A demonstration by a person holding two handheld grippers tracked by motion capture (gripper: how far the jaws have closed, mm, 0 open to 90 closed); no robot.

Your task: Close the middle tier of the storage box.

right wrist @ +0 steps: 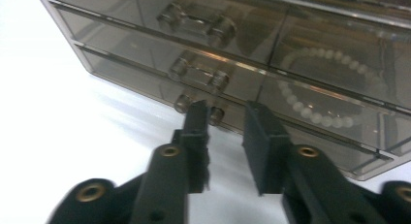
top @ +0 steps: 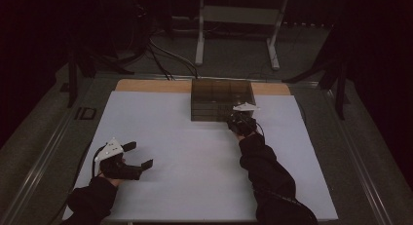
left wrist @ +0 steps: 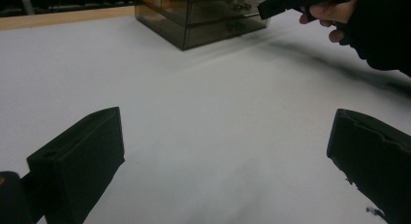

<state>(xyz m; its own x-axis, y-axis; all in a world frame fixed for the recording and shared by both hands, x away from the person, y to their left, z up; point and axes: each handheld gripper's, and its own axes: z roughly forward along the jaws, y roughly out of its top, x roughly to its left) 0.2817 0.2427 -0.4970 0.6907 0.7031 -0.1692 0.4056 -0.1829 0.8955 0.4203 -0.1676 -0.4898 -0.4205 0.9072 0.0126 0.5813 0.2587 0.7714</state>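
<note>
At the near left edge of the white tabletop (top: 195,157), the left gripper (top: 141,154) rests with its jaws spread wide on nothing. Farther off, the right gripper (right wrist: 225,118) reaches the smoky clear drawer organizer (top: 221,99), jaws parted a little around the bottom drawer's handle (right wrist: 213,113) without pressing it. A bead bracelet (right wrist: 310,110) lies inside a right-hand drawer.

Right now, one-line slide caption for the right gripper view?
Right gripper open at the smoky drawer box's bottom handle.
</note>
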